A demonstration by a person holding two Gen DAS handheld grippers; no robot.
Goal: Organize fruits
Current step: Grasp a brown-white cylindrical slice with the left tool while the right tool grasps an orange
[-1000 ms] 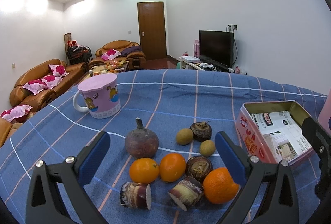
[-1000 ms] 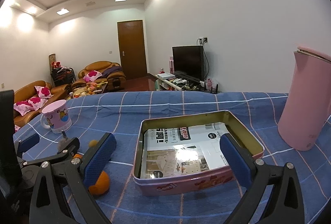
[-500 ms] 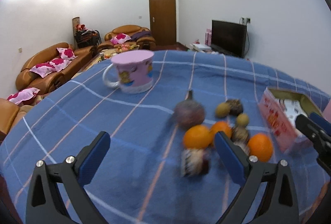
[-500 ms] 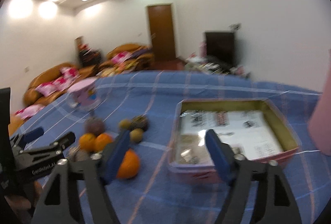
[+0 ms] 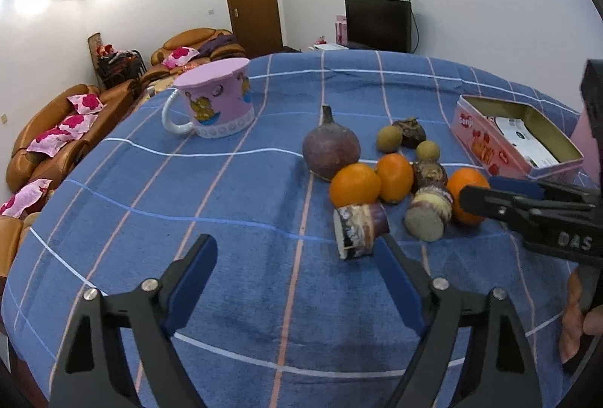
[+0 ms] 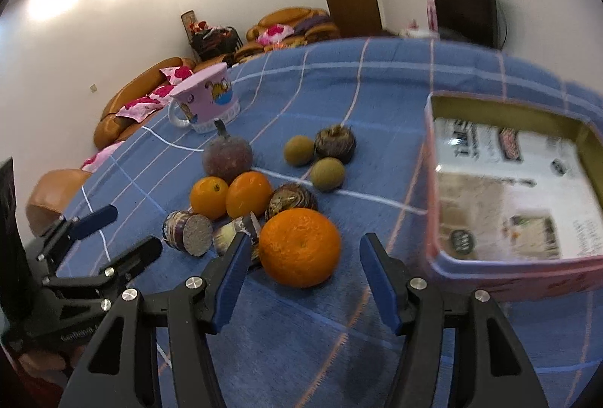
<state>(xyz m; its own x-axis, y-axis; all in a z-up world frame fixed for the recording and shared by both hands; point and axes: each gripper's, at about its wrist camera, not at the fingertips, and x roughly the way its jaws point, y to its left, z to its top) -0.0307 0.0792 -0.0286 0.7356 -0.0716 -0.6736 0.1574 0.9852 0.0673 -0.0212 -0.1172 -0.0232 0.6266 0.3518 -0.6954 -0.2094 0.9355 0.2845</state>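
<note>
A pile of fruit lies on the blue checked cloth [image 5: 233, 219]: three oranges, a big purple fruit with a stem [image 5: 331, 148], small brown round fruits, dark knobbly ones and two cut cane pieces [image 5: 360, 230]. My right gripper [image 6: 305, 272] is closing, and the nearest orange [image 6: 299, 247] sits between its fingertips with a gap on both sides. My left gripper [image 5: 296, 272] is also closing, over bare cloth with nothing between its fingers; one cane piece lies just past its right fingertip. The open pink tin [image 6: 433, 204], lined with printed paper, stands to the right.
A pink mug [image 5: 213, 102] stands at the back left of the cloth. A pink jug [image 5: 586, 144] shows at the right edge beyond the tin. My right gripper [image 5: 527, 204] reaches in from the right in the left wrist view. Sofas, a door and a television stand behind.
Both grippers have swung left and tilted down toward the fruit. The right one turned from the tin to the nearest orange and narrowed its jaws; the left jaws narrowed a little.
</note>
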